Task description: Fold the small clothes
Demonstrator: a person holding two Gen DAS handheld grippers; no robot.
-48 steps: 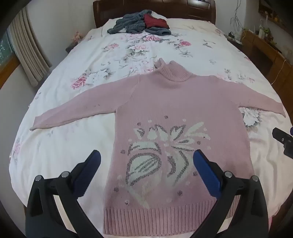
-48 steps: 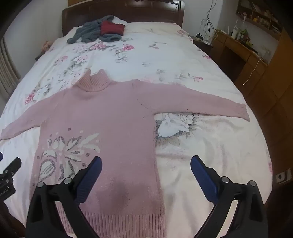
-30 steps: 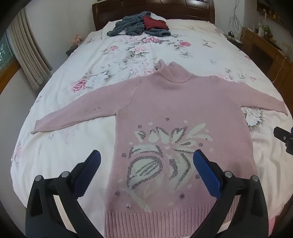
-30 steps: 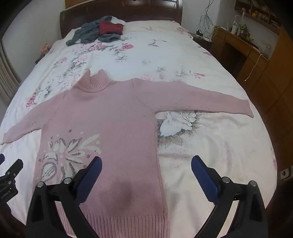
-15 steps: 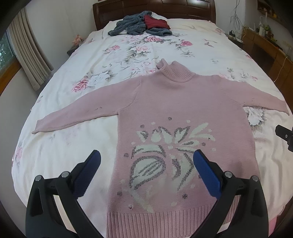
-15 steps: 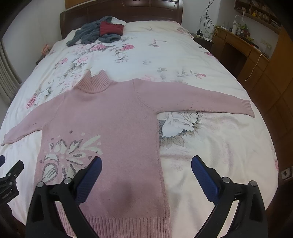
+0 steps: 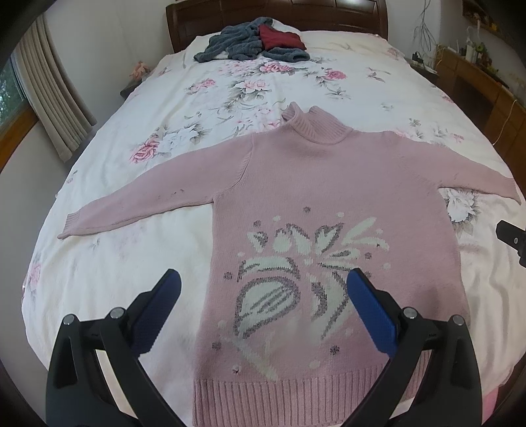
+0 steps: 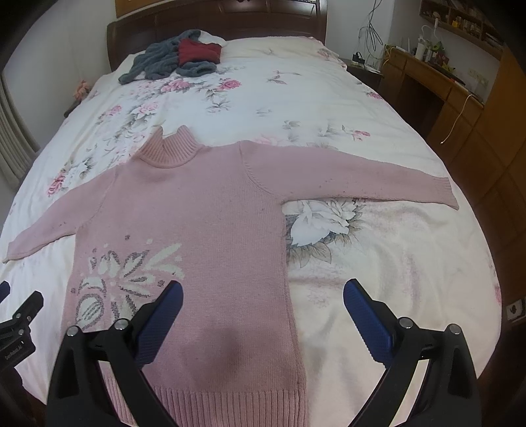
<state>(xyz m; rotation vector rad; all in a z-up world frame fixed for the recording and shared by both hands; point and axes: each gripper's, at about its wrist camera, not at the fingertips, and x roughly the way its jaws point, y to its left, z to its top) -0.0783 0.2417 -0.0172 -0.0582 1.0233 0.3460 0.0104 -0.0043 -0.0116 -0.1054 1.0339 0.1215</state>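
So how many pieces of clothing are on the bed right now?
3 visible: the pink sweater spread flat near the foot of the bed, plus a grey garment and a dark red garment heaped together by the headboard. That heap may hide more.

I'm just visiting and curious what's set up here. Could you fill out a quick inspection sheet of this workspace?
Surface: bed with floral cover.
Job's things: pink sweater flat, face up, sleeves spread.
Clutter: grey garment and red garment near the headboard.
Grippers: left gripper and right gripper above the hem, jaws open, empty.
Cables: cords on the wall; one on the desk.
Surroundings: curtain, window.
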